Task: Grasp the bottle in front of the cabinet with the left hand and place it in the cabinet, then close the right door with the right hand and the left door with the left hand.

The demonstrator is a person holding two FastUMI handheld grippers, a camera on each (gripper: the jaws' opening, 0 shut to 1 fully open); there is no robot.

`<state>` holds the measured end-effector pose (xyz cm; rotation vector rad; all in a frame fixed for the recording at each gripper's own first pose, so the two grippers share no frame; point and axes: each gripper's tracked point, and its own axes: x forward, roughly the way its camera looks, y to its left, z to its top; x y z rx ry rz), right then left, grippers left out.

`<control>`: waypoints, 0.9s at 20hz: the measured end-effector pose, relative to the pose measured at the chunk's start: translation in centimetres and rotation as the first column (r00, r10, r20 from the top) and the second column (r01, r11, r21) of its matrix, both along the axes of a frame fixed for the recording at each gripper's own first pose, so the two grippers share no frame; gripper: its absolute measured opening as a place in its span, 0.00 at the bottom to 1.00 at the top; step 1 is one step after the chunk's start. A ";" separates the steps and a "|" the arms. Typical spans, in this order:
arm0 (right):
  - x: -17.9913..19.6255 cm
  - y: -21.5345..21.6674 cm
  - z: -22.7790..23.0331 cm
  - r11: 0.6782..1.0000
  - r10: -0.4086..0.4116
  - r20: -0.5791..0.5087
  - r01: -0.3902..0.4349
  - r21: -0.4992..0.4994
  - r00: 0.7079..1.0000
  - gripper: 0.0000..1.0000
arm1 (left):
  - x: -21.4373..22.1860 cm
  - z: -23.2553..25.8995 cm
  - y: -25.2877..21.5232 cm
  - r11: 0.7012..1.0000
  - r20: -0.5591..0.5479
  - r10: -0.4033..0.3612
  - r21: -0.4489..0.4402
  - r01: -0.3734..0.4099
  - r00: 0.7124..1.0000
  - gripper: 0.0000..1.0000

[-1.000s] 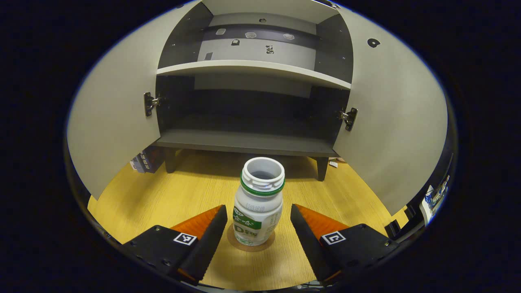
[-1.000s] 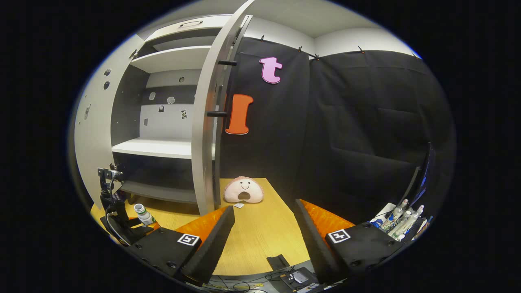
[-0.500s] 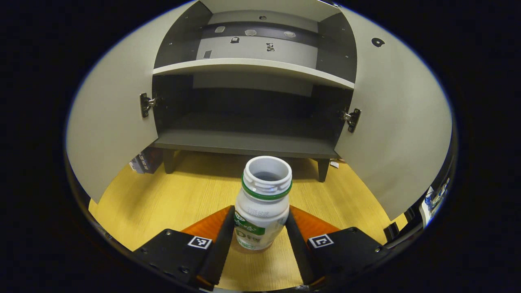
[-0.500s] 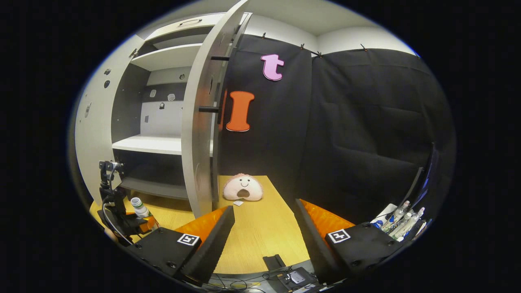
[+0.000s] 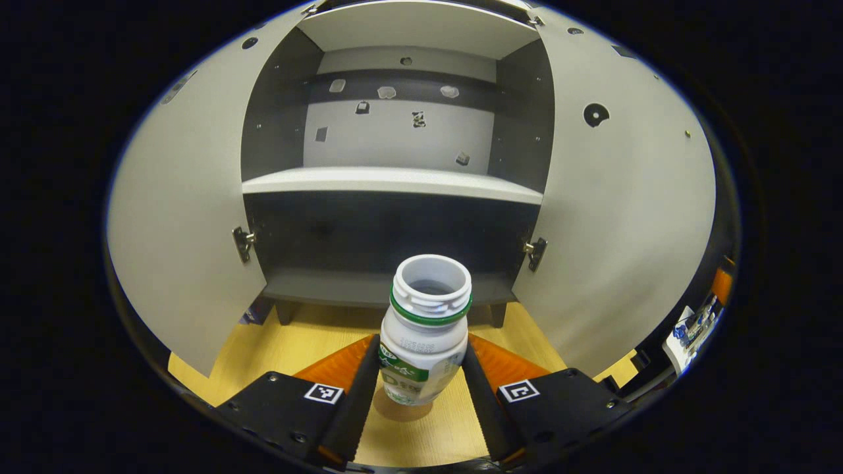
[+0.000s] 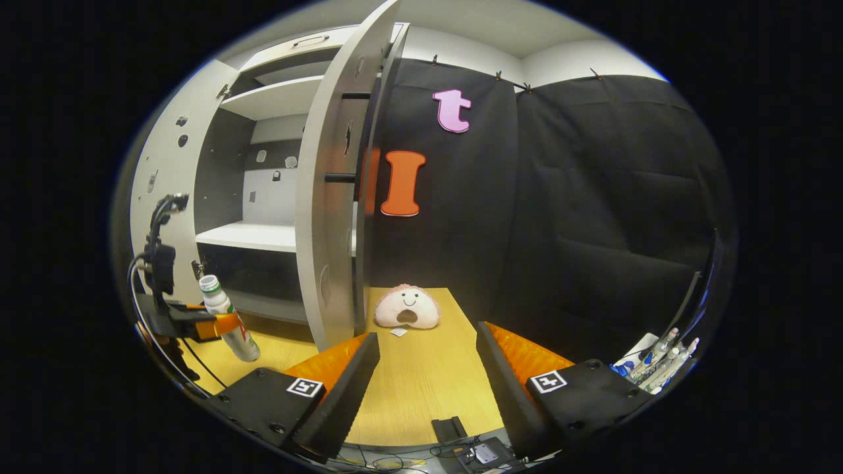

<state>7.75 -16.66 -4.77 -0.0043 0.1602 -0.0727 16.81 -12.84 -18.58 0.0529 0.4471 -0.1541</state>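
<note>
In the left gripper view my left tongs [image 5: 421, 388] are clenched on the bottle [image 5: 423, 336], both fingers pressing its sides; it hangs uncapped above the desk [image 5: 290, 342], in front of the cabinet [image 5: 395, 184], whose two doors stand open. In the right gripper view my right tongs [image 6: 425, 388] are released and grasp nothing, above the desk beside the right door [image 6: 329, 217]; off to the left, the bottle [image 6: 227, 319] sits tilted in the other tongs.
</note>
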 end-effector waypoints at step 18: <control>0.0 -2.2 1.4 1.000 0.007 0.067 -0.008 0.020 0.998 0.98 | 12.3 21.0 -0.4 0.998 0.214 -0.045 0.042 0.037 0.976 0.71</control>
